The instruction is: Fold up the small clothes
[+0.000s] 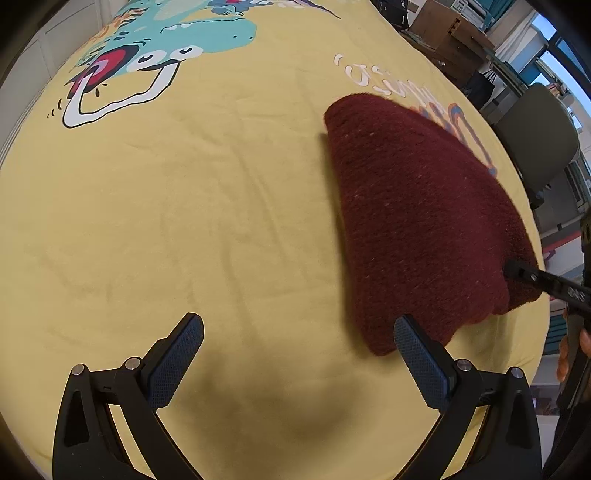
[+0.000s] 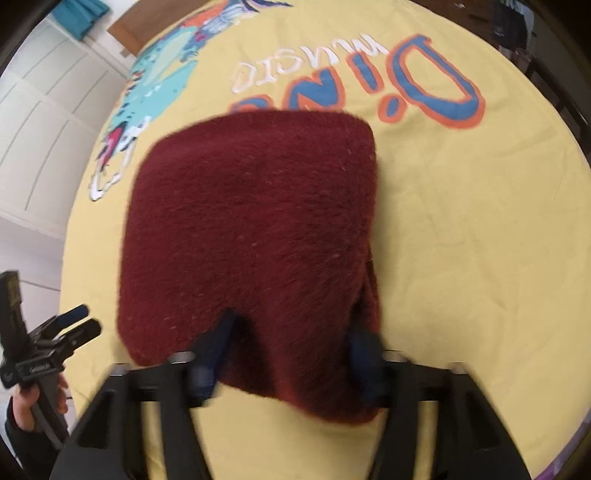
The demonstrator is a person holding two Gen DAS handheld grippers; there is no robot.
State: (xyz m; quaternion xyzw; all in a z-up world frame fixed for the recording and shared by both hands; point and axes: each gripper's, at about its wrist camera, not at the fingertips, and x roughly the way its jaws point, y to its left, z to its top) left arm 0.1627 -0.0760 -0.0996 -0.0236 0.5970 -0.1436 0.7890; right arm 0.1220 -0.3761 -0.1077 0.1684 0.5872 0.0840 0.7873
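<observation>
A dark red knitted garment (image 1: 417, 218) lies folded on the yellow dinosaur-print cloth (image 1: 184, 221). My left gripper (image 1: 299, 347) is open and empty, just left of the garment's near corner, with its right finger (image 1: 417, 354) beside that edge. The right wrist view is blurred: the garment (image 2: 251, 240) fills the middle, and my right gripper (image 2: 291, 343) is open, its two fingers wide apart at the garment's near edge, which bulges between them. The right gripper's finger (image 1: 535, 280) shows at the garment's right edge in the left wrist view. The left gripper (image 2: 74, 325) shows at the far left.
The yellow cloth (image 2: 461, 258) carries a dinosaur picture (image 1: 177, 40) and large "Dino" letters (image 2: 424, 81). A grey chair (image 1: 535, 140) and cardboard boxes (image 1: 443, 26) stand beyond the right edge. White cabinet doors (image 2: 44, 110) stand to the left.
</observation>
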